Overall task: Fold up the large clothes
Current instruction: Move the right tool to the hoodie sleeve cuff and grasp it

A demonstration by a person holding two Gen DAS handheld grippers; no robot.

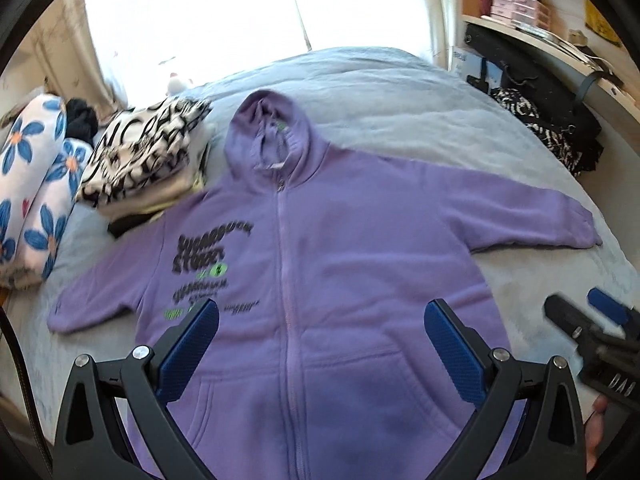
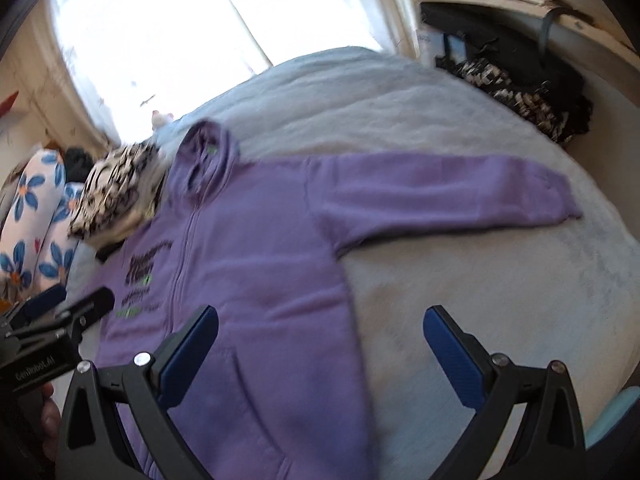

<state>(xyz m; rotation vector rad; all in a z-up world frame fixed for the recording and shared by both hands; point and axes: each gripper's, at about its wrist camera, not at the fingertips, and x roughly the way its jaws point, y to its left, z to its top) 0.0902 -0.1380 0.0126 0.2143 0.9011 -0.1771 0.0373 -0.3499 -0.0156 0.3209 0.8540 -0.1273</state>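
At nine o'clock a floral pillow [image 1: 36,184] is seen, with a stack of folded clothes [image 1: 144,156] beside it at ten. The purple hoodie [image 1: 320,264] is spread flat, front up and zipped, at the centre of the bed [image 1: 400,108], sleeves outstretched. The left gripper [image 1: 320,344] is held above its hem, fingers wide apart and empty. The right gripper [image 2: 320,344] is likewise spread and empty, over the hoodie's right edge at four o'clock.

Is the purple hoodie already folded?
No, the purple hoodie lies flat on the bed, zipped, with both sleeves spread out.
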